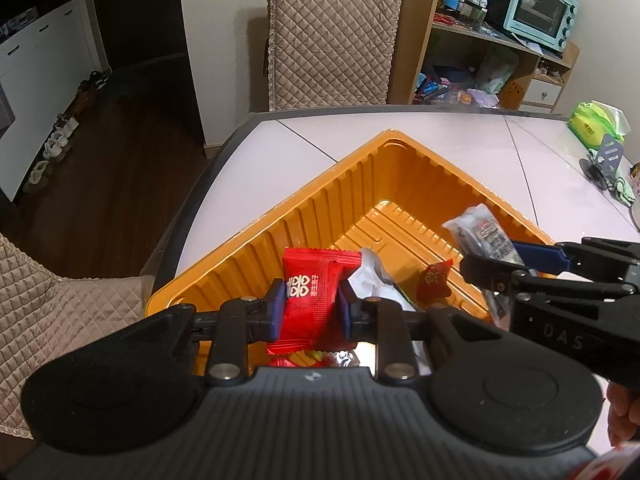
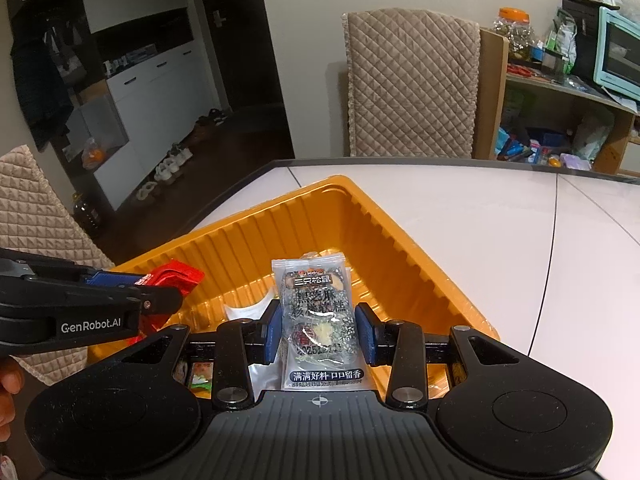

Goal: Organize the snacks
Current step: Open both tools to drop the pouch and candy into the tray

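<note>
A: What could have gone wrong?

B: Your left gripper (image 1: 311, 305) pinched a red packet (image 1: 310, 296), your right gripper (image 2: 318, 330) a clear packet (image 2: 316, 320), both above the orange tray (image 1: 320, 200) on the desk (image 1: 440, 140). Thin wrappers might have slipped, and the close-set grippers might have knocked together.

A: And the count?

B: Two grippers, two held packets, one tray. At least a white wrapper (image 1: 372, 276) and a dark red sweet (image 1: 434, 282) lay inside.
</note>
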The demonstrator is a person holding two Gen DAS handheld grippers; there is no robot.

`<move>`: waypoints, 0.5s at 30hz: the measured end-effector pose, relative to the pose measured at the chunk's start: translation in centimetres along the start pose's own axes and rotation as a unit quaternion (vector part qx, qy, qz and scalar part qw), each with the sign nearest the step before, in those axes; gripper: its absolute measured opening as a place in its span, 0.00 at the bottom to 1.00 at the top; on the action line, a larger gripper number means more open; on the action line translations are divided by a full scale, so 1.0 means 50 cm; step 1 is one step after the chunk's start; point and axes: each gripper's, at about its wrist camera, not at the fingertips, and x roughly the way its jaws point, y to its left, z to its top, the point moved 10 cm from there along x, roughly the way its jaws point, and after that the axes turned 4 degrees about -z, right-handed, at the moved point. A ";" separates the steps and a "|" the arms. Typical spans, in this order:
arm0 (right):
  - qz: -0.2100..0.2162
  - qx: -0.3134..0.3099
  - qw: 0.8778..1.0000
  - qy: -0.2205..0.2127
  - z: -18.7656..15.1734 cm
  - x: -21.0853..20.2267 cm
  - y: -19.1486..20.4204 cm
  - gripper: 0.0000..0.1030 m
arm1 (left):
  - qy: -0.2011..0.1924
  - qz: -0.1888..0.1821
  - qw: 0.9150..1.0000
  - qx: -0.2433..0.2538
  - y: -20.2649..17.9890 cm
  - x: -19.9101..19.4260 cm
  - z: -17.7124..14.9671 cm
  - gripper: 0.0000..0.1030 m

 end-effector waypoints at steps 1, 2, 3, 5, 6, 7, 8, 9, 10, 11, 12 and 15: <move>-0.001 0.001 1.000 0.000 0.001 0.001 -0.003 0.38 | 0.001 0.000 1.000 -0.001 0.000 0.003 0.001 0.24; -0.003 0.002 1.000 0.000 0.003 0.002 -0.005 0.38 | 0.001 0.001 1.000 -0.003 0.001 0.005 0.001 0.24; -0.004 0.003 1.000 0.000 0.001 0.002 -0.006 0.38 | -0.001 0.004 1.000 -0.004 0.002 0.006 0.003 0.24; -0.005 0.003 1.000 0.000 0.002 0.004 -0.010 0.38 | -0.002 0.003 1.000 -0.003 0.001 0.008 0.004 0.28; -0.006 0.003 1.000 0.001 0.003 0.005 -0.012 0.38 | -0.003 0.003 1.000 -0.004 0.002 0.009 0.006 0.35; -0.007 0.003 1.000 0.001 0.003 0.007 -0.013 0.38 | -0.004 0.004 1.000 -0.007 0.003 0.009 0.008 0.38; -0.008 0.004 1.000 0.001 0.003 0.008 -0.014 0.38 | -0.007 0.003 1.000 -0.009 0.003 0.008 0.009 0.39; -0.008 0.004 1.000 0.002 0.003 0.009 -0.015 0.38 | -0.008 0.001 1.000 -0.008 0.002 0.008 0.011 0.39; -0.010 0.004 1.000 0.002 0.003 0.010 -0.018 0.38 | -0.009 0.002 1.000 -0.006 0.002 0.008 0.012 0.39; -0.011 0.004 1.000 0.002 0.003 0.012 -0.021 0.38 | -0.008 0.003 1.000 -0.004 0.002 0.009 0.012 0.39; -0.012 0.005 1.000 0.003 0.003 0.014 -0.024 0.38 | -0.007 0.003 1.000 -0.003 0.002 0.010 0.012 0.39; -0.018 0.006 1.000 0.002 0.005 0.019 -0.030 0.38 | -0.005 0.002 1.000 -0.004 0.002 0.013 0.010 0.39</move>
